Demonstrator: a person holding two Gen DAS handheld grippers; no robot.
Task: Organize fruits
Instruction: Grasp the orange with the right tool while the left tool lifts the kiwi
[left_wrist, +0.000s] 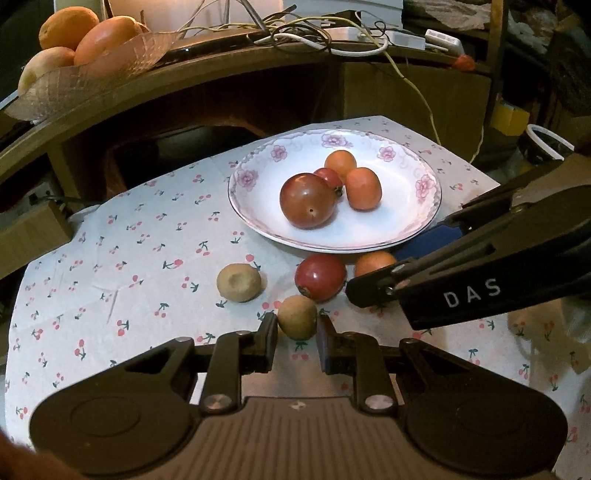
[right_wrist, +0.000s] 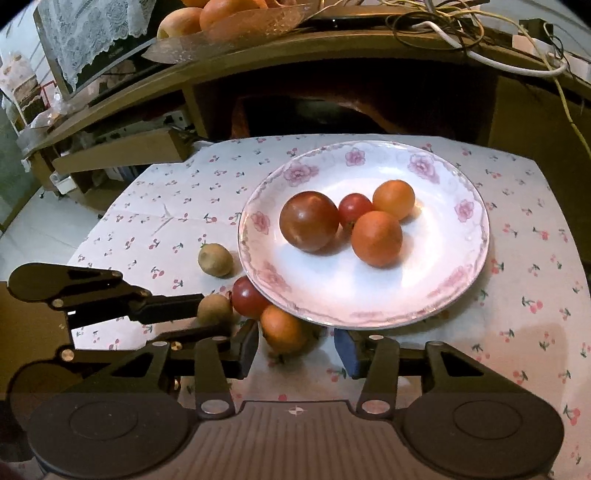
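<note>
A white flowered plate (left_wrist: 402, 236) (right_wrist: 424, 295) holds a large dark red tomato (left_wrist: 307, 200) (right_wrist: 308, 220), a small red one (right_wrist: 354, 209) and two orange fruits (left_wrist: 363, 188) (right_wrist: 376, 238). On the cloth in front lie a red tomato (left_wrist: 320, 276) (right_wrist: 248, 296), an orange fruit (left_wrist: 373, 263) (right_wrist: 282, 328) and two brown longans. My left gripper (left_wrist: 297, 334) is open with one longan (left_wrist: 297, 316) (right_wrist: 214, 309) between its fingers. My right gripper (right_wrist: 295, 350) is open around the orange fruit. The other longan (left_wrist: 239, 282) (right_wrist: 215, 259) lies to the left.
A cherry-print cloth (left_wrist: 129, 258) covers the small table. Behind it stands a wooden desk with a glass bowl of oranges (left_wrist: 88, 40) (right_wrist: 221, 14) and tangled cables (left_wrist: 314, 29). The right gripper's arm (left_wrist: 480, 266) crosses the left wrist view.
</note>
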